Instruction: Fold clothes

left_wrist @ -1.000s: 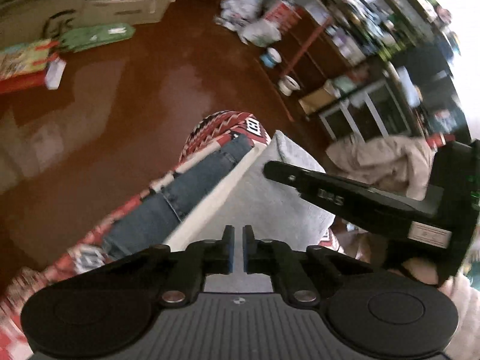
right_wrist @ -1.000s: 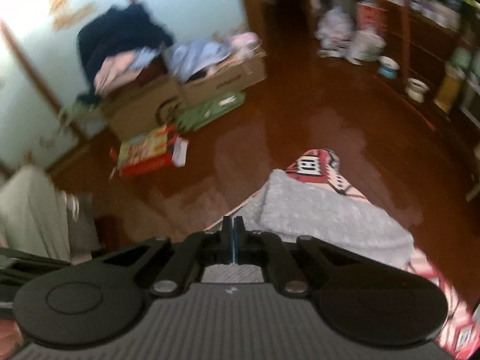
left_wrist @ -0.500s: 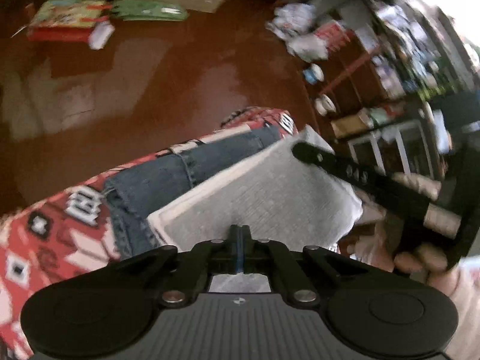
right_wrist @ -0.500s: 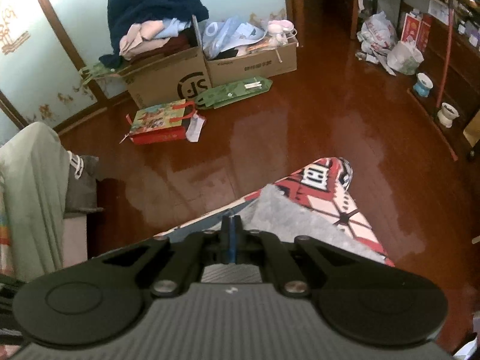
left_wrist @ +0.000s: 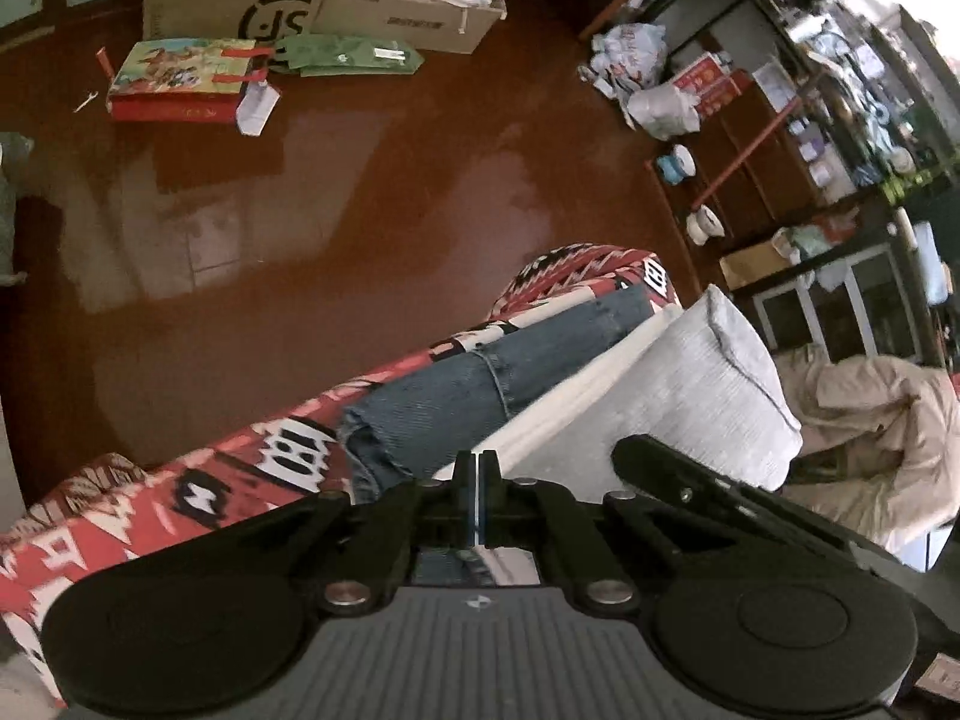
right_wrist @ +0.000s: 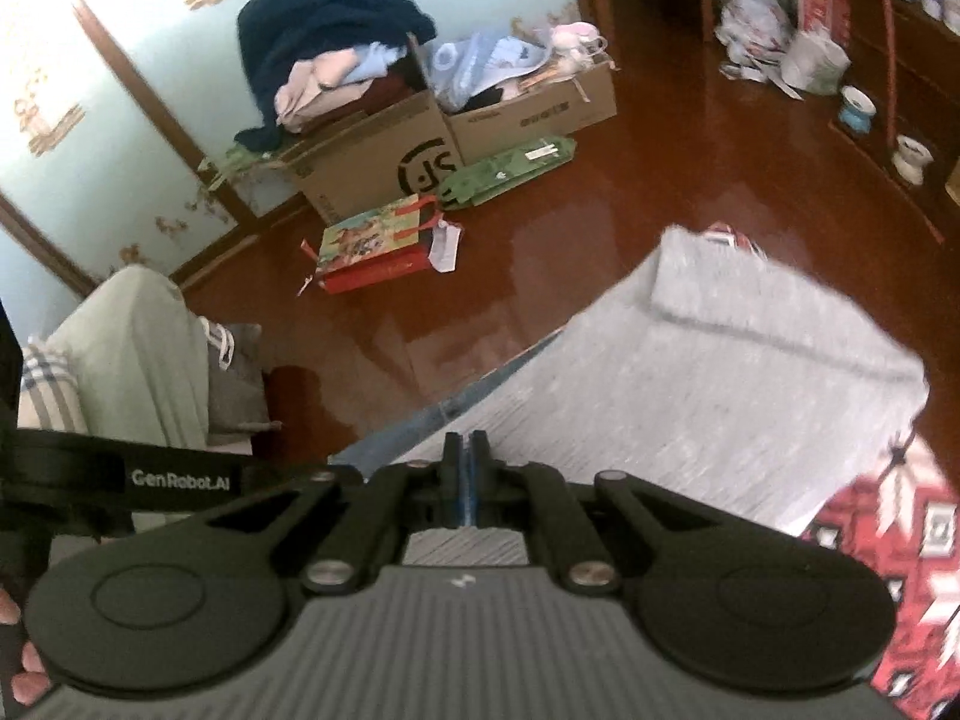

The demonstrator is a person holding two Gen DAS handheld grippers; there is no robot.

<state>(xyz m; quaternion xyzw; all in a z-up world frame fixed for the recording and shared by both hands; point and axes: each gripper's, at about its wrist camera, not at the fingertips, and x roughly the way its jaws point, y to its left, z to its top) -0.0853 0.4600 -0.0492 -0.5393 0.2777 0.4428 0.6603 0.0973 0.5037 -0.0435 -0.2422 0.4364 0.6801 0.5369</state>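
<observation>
Both grippers are clenched: the left gripper and the right gripper are each closed at the near edge of the grey garment, though cloth between the pads cannot be made out. It lies folded over jeans on the patterned cloth. Corners should be matched and the fold laid flat.

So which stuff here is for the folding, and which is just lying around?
For the folding: grey garment, jeans, left gripper, right gripper, both shut.

Just lying around: cardboard boxes, gift bag, green bag, plastic bags, beige coat.
</observation>
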